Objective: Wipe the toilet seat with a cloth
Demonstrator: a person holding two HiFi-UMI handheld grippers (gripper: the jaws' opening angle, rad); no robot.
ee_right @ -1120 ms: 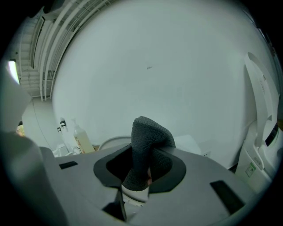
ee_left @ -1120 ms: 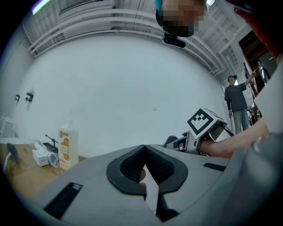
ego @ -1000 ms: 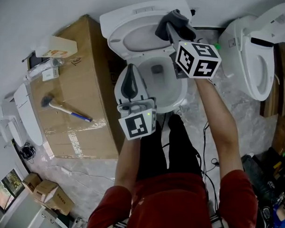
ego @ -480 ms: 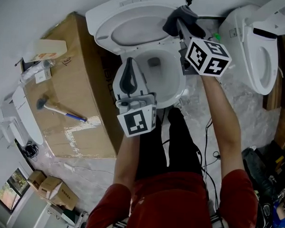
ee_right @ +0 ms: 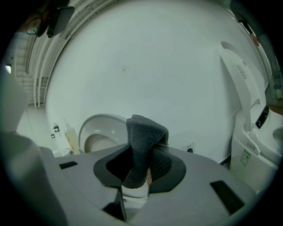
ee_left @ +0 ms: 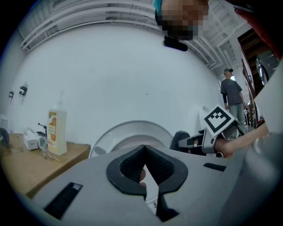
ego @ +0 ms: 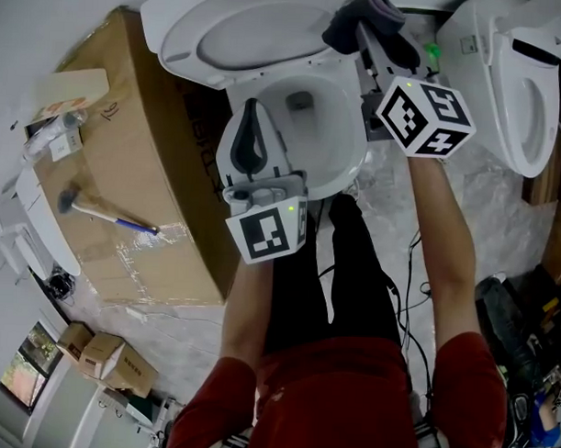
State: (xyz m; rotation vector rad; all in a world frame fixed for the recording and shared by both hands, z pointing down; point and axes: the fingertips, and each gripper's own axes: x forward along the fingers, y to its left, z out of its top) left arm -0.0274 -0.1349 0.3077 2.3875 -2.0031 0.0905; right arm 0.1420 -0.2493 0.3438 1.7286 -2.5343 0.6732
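Standing by, I see a white ceramic toilet (ego: 349, 166) with its hinged oval top (ego: 255, 43) tipped up at the back; I cannot tell seat from lid there. The bowl is uncovered and holds nothing but a small grey drain opening (ego: 300, 102) low at its rear. The right claw (ego: 361, 30) is clenched on a dark grey knitted cloth (ego: 347, 28), which bunches up between its jaws and sticks out past the tips in the right gripper view (ee_right: 143, 141). The cloth sits at the right rear of the bowl, just beside the raised top; whether it touches the porcelain I cannot tell. The left claw (ego: 249, 151) hangs over the bowl's left rim, its jaws pressed together with nothing between them, as the left gripper view (ee_left: 144, 152) makes plain. Left of the toilet stands a large brown cardboard box (ego: 165, 123); its taped top carries a small tool with a grey head and blue-tipped handle (ego: 104, 212), a pale plastic bottle with an orange label (ee_left: 57, 132) and a little white carton (ee_left: 31, 142). A second white toilet (ego: 515, 89) stands to the right, and two small cardboard boxes (ego: 106, 361) rest on the floor.
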